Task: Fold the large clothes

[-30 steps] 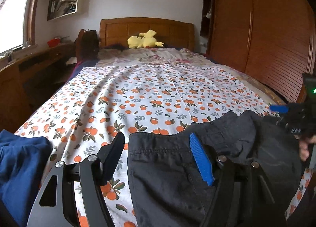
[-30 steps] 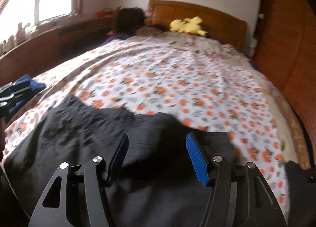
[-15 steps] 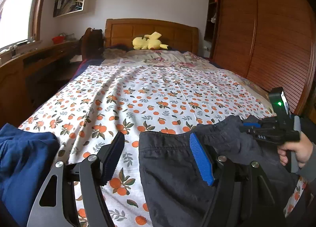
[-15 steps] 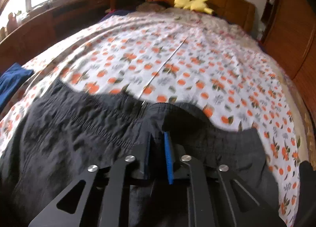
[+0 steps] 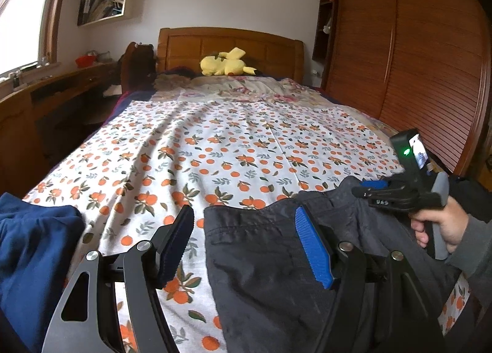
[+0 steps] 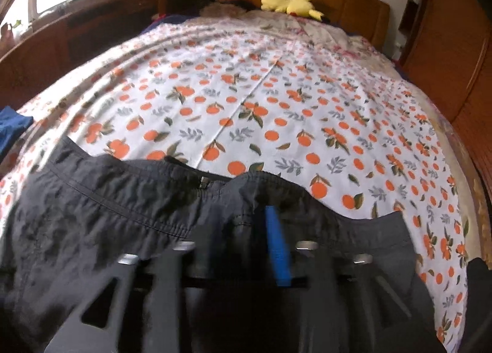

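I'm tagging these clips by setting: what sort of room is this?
A bedroom in a home, most likely. A bed with an orange-print sheet and a wooden headboard fills the view, a yellow plush toy lies at its head, and a slatted wooden wardrobe stands alongside.

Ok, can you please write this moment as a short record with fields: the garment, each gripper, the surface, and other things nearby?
garment: dark trousers, waistband end lying on the bed near the foot
left gripper: open, jaws wide, straddling the trousers' left edge
right gripper: shut on a raised fold of the waistband
surface: bed sheet with orange fruit print
nearby: blue garment to the left; yellow plush toy by the headboard
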A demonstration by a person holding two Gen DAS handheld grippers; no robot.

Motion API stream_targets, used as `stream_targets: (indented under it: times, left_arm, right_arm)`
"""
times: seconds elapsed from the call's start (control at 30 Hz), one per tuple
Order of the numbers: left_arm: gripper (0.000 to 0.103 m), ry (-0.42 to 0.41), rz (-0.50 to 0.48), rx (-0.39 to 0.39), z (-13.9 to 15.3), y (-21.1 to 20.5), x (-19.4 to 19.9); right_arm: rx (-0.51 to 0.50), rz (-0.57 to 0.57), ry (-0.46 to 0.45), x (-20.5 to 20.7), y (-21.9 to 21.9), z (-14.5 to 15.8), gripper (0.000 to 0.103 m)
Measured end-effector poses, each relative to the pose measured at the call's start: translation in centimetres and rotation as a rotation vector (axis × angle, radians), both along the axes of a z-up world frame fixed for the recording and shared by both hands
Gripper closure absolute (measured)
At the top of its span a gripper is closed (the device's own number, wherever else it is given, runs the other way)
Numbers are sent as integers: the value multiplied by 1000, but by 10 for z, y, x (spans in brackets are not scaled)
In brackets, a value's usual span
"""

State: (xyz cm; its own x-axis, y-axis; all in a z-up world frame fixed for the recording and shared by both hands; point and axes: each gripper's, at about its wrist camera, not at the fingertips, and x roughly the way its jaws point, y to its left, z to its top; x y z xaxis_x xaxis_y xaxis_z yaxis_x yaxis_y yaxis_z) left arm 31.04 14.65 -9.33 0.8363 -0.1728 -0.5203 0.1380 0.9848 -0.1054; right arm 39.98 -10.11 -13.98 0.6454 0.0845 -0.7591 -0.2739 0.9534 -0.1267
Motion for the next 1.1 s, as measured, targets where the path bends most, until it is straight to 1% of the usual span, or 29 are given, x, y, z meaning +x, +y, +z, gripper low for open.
stream_targets:
  times: [0.1, 0.2, 0.33, 0.43, 0.47, 0.6, 0.73, 0.8, 0.87, 0.9, 0.93, 0.97, 1.0, 1.03, 1.07, 1.1]
  left_arm:
    - [32, 11, -30, -10, -4, -11, 3]
    - [32, 15, -63, -7, -8, -26, 4]
    - [32, 25, -123, 0, -16, -55, 4]
    - [32, 33, -161, -4, -24, -74, 5]
    - [32, 35, -171, -2, -26, -79, 5]
    - [32, 49, -199, 23, -36, -100, 6]
    - [32, 60, -224, 30, -43, -113, 5]
    - [32, 66, -229, 33, -46, -116, 6]
    - [32, 72, -231, 29, -48, -116, 8]
    - [32, 75, -232, 26, -48, -116, 9]
    - [32, 78, -233, 24, -49, -116, 9]
    - [32, 81, -234, 23, -49, -117, 10]
    - [32, 83, -235, 22, -49, -117, 10]
    - [32, 84, -236, 23, -49, -116, 11]
    - [32, 84, -236, 24, -49, -117, 12]
    - [32, 84, -237, 23, -49, -117, 12]
  right_arm:
    - [13, 19, -31, -13, -10, 19, 63]
    - [17, 4, -49, -19, -32, 32, 63]
    - [-7, -84, -42, -11, -78, 35, 61]
    - [-26, -169, -12, 1, -116, 26, 59]
    - [-25, -198, 1, 5, -128, 22, 57]
    - [2, -283, 45, 14, -166, 7, 52]
    - [50, -337, 101, 24, -190, -9, 48]
    - [90, -347, 146, 30, -196, -18, 48]
    - [110, -344, 168, 33, -197, -24, 49]
    - [132, -337, 186, 35, -198, -27, 52]
    - [149, -327, 196, 36, -198, -28, 70]
    - [176, -307, 206, 36, -197, -30, 95]
    - [181, -291, 204, 37, -195, -29, 95]
    - [157, -290, 184, 36, -193, -27, 99]
    - [111, -309, 132, 34, -191, -21, 99]
    - [90, -338, 92, 31, -193, -17, 99]
